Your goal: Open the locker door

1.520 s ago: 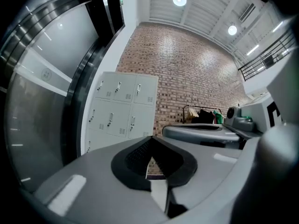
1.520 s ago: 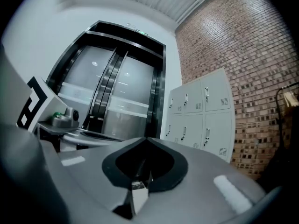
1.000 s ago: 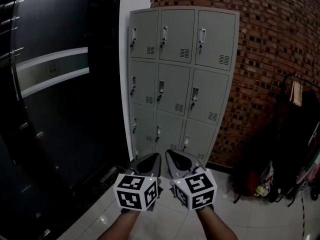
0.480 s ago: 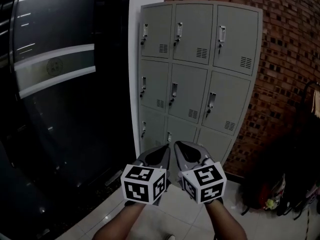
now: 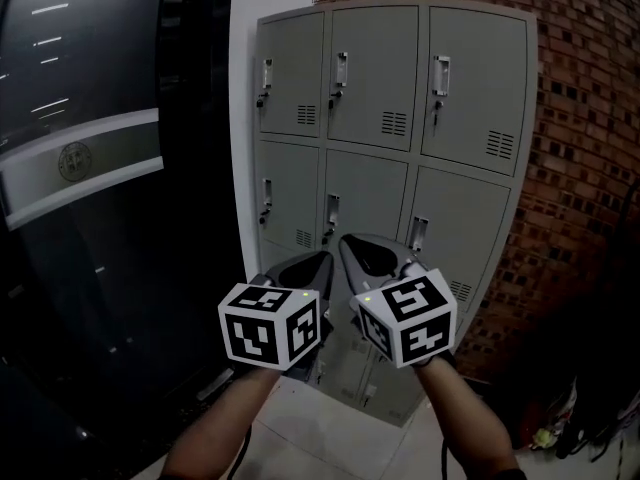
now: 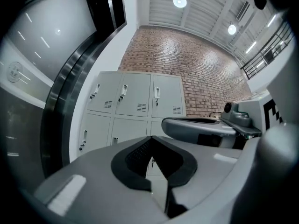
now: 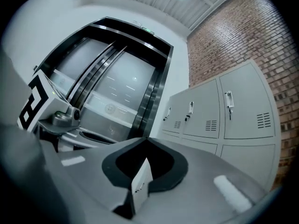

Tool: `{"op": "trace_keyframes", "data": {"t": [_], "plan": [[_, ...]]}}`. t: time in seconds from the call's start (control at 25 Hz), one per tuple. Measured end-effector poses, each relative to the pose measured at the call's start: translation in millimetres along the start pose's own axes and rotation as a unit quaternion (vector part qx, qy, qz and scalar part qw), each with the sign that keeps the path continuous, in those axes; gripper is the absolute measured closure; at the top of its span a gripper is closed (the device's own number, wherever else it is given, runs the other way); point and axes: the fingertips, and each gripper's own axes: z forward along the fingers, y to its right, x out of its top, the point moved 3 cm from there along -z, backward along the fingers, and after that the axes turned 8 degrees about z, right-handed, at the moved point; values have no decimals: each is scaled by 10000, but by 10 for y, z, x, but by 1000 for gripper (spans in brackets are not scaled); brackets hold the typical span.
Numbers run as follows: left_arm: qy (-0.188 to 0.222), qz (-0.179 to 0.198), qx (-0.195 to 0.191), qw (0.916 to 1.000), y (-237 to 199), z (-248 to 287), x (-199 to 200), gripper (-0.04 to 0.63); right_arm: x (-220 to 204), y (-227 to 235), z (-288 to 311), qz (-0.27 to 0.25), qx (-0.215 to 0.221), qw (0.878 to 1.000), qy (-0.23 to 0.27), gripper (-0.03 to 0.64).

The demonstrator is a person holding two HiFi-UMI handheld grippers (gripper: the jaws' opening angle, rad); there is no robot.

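Note:
A grey locker bank (image 5: 385,118), three columns wide, stands against the wall with every door closed. Each door has a small upright handle, such as the top middle handle (image 5: 341,71) and the middle-row handle (image 5: 331,213). My left gripper (image 5: 320,258) and right gripper (image 5: 346,241) are held side by side in front of the middle and lower rows, apart from the doors. Both are shut with nothing in them. The left gripper view has its jaws (image 6: 152,137) closed below the lockers (image 6: 135,101). The right gripper view has its jaws (image 7: 146,139) closed, with the lockers (image 7: 219,115) to the right.
A dark curved glass door (image 5: 90,168) fills the left, beside a white pillar (image 5: 243,118). A brick wall (image 5: 590,118) runs behind and right of the lockers. Dark hanging items and bags (image 5: 590,388) sit at the lower right. Pale floor tiles (image 5: 330,438) lie below.
The lockers have grown larger and nearer in the head view. Both grippers have risen slightly against the locker front, still side by side and shut.

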Motion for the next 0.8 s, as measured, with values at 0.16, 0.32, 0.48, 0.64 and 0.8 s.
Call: {"op": "trace_keyframes", "data": {"t": [0.16, 0.32, 0.48, 0.64, 0.8], "plan": [[89, 67, -15, 9999, -161, 351, 172, 589, 105, 323, 255, 0, 75, 9999, 100, 617], [133, 129, -32, 9998, -337, 645, 305, 589, 203, 562, 513, 45, 200, 9997, 165, 617], [306, 8, -93, 9995, -559, 887, 437, 589, 295, 767, 800, -92, 234, 9991, 336, 617], [389, 85, -95, 9992, -825, 1148, 511, 589, 319, 937, 1198, -257, 206, 9989, 338, 617], [505, 126, -281, 9983, -1131, 1503, 606, 587, 397, 1182, 1645, -158, 166, 9987, 448, 615]]}}
